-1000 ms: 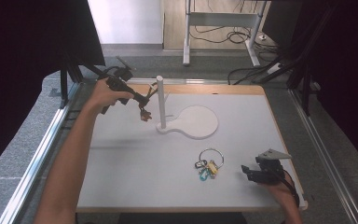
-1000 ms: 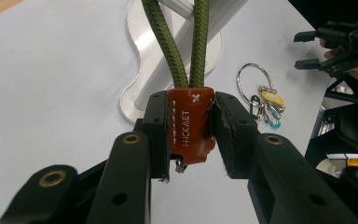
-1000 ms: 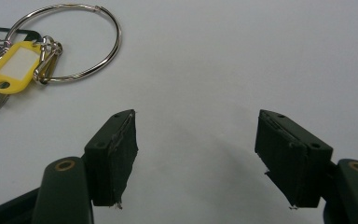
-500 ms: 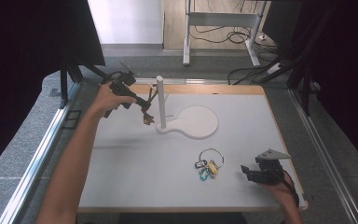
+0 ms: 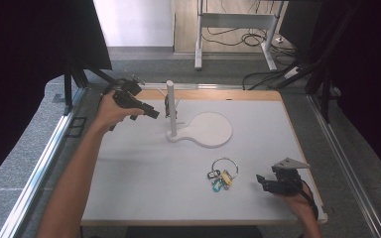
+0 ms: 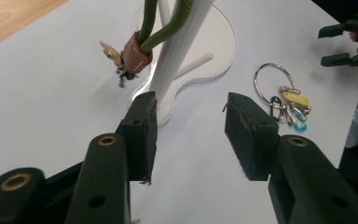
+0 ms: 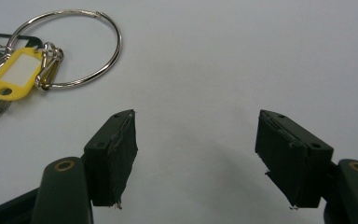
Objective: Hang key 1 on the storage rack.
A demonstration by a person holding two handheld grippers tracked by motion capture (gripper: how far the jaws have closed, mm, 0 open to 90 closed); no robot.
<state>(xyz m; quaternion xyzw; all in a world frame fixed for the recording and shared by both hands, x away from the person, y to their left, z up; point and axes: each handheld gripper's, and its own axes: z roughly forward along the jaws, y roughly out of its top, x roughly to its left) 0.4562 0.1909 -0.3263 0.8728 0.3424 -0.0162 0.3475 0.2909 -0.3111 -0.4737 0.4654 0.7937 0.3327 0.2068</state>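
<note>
- Hanging from the white post [image 5: 171,106] of the stand [image 6: 216,44] was the green cord loop [image 6: 168,25], with its brown leather clasp [image 6: 134,55] and small keys [image 6: 114,58] dangling just beside the post, above the stand's flat base.
- Left hand-held gripper [image 5: 151,114] sat just left of the post, its jaws having just been opening, pads apart, nothing between them, clear of the cord.
- Big key ring [image 5: 222,172] with the yellow tag [image 7: 14,77] lay flat on the bench [image 5: 144,173], nearer the person than the stand's base and apart from it.
- Right hand-held gripper [image 5: 259,182] rested beside that ring, well away from the post, jaws wide and empty.
</note>
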